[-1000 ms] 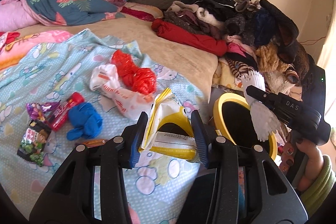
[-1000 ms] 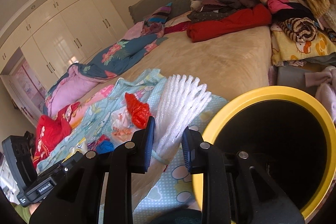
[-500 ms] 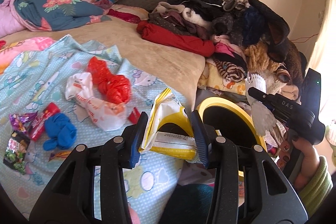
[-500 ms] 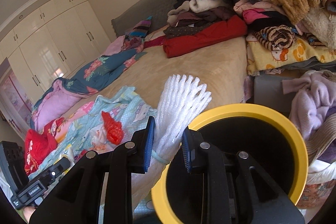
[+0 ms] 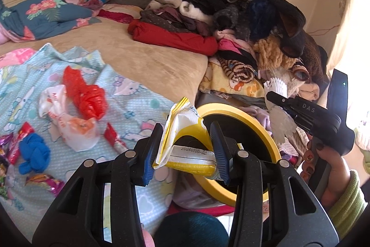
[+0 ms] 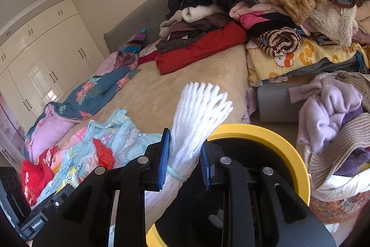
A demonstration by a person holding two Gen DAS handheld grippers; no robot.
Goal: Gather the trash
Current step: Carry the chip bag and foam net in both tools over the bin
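Two pieces of trash are in our grip beside the yellow bin (image 5: 233,108): left fingers (image 5: 185,149) pinch a crinkly, light wrapper (image 5: 185,131) at the bin's near rim, right fingers (image 6: 185,161) squeeze soft foam netting (image 6: 198,112) by its tied waist above the rim. The bin's dark inside hides its contents.

"das" on the right gripper (image 5: 272,98); "2d260220-ac" on the yellow wrapper (image 5: 185,131); "hellokitty" on yellow blanket (image 6: 323,54)

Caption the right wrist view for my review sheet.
Right gripper holds white foam netting above the yellow-rimmed bin.
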